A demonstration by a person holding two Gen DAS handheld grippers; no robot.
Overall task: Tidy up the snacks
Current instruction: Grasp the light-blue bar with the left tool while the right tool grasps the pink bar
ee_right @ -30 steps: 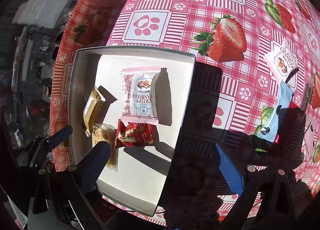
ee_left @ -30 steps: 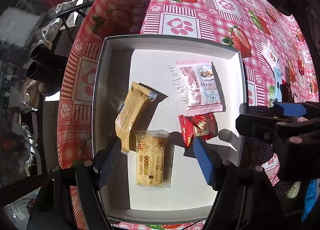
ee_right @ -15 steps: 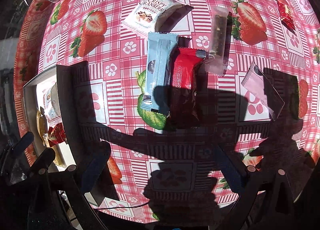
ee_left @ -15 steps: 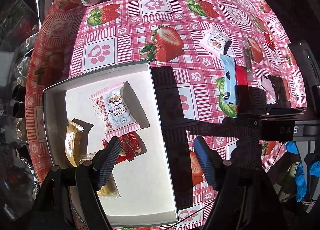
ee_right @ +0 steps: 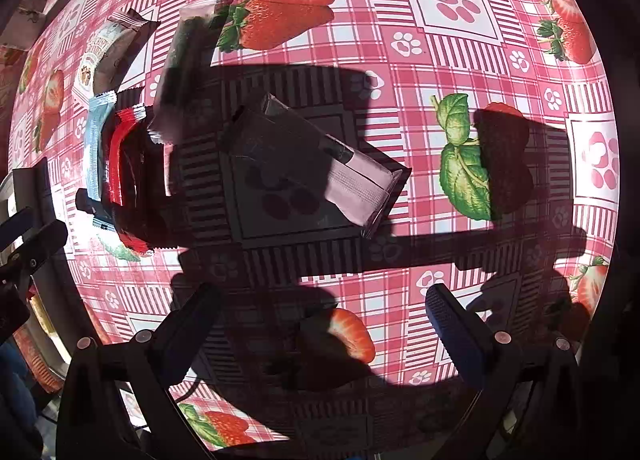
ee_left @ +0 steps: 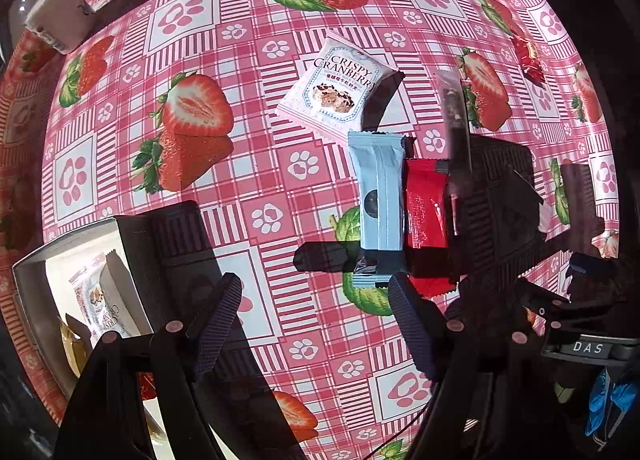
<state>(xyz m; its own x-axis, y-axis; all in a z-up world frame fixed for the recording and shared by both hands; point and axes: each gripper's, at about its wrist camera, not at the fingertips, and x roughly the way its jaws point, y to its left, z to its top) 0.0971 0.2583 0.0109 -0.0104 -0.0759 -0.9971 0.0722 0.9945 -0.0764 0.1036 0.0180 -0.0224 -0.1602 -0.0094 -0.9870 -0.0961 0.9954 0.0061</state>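
Observation:
Loose snacks lie on the strawberry tablecloth: a Crispy Cranberry pack, a light blue bar beside a red packet, a clear-wrapped dark bar and a small red candy. My left gripper hangs open over the cloth just below the blue bar, holding nothing. My right gripper is open and empty too, above a lilac packet that lies half in shadow. The blue bar and red packet lie to its left.
The white tray sits at the lower left with a cranberry pack and a yellow packet inside. A white container stands at the far left of the table. Dark gripper shadows cross the cloth.
Both grippers have swept from above the tray to the right across the table, over the loose snacks. The tray has slid to the left edge of both views. The jaws stay apart.

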